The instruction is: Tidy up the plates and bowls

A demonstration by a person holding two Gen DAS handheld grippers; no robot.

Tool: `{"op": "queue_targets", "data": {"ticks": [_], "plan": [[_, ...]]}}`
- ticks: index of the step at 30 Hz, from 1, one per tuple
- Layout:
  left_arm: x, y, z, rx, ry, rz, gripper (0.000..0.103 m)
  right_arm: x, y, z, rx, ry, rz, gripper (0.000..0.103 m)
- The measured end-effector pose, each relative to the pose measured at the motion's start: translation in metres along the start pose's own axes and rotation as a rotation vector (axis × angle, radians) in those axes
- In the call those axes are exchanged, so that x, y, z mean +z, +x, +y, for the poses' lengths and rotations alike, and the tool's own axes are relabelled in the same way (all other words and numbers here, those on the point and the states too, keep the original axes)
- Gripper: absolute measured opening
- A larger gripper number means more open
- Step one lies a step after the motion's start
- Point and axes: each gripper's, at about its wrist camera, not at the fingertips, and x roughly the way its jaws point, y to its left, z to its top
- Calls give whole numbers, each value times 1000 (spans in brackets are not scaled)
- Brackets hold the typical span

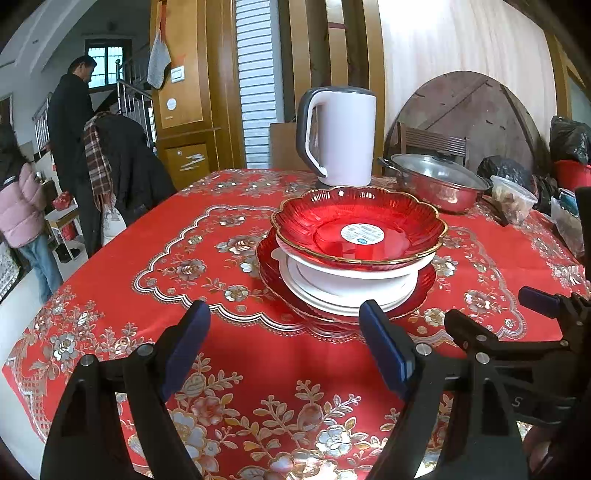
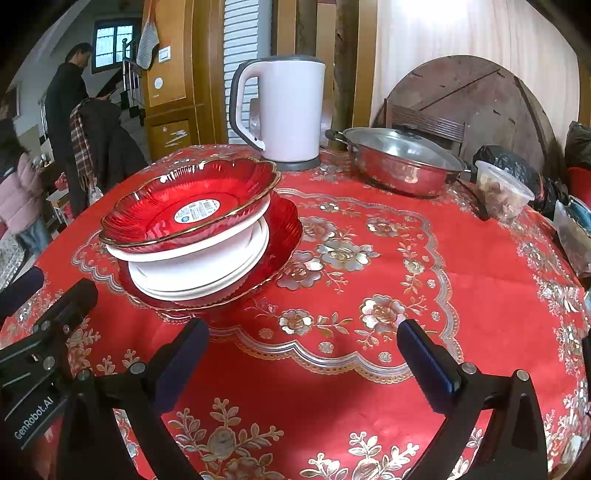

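Holding my left gripper (image 1: pixel 284 345) and right gripper (image 2: pixel 303 360) wide and empty, I saw the red bowl (image 1: pixel 357 225) topping the white plates (image 1: pixel 347 291) ahead. It sat crooked, so I guessed a gentle straightening push from both sides would work best.

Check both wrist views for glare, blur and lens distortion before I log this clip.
Left wrist view: sharp centre, fisheye bending of the wooden door frame, soft highlights on the red gold-rimmed scalloped bowl. Right wrist view: blown-out patch on the pale curtain, reflections on the glass-lidded steel pan, dark vignette corners. Both open hand-held grippers, left and right, look crisp.
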Motion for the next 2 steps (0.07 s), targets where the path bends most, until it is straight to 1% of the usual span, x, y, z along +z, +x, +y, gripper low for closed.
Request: {"op": "queue_targets", "data": {"ticks": [2], "plan": [[-1,-3,-3,20,16,-14,83,0,-1,1,-1,-3,-4,103]]}}
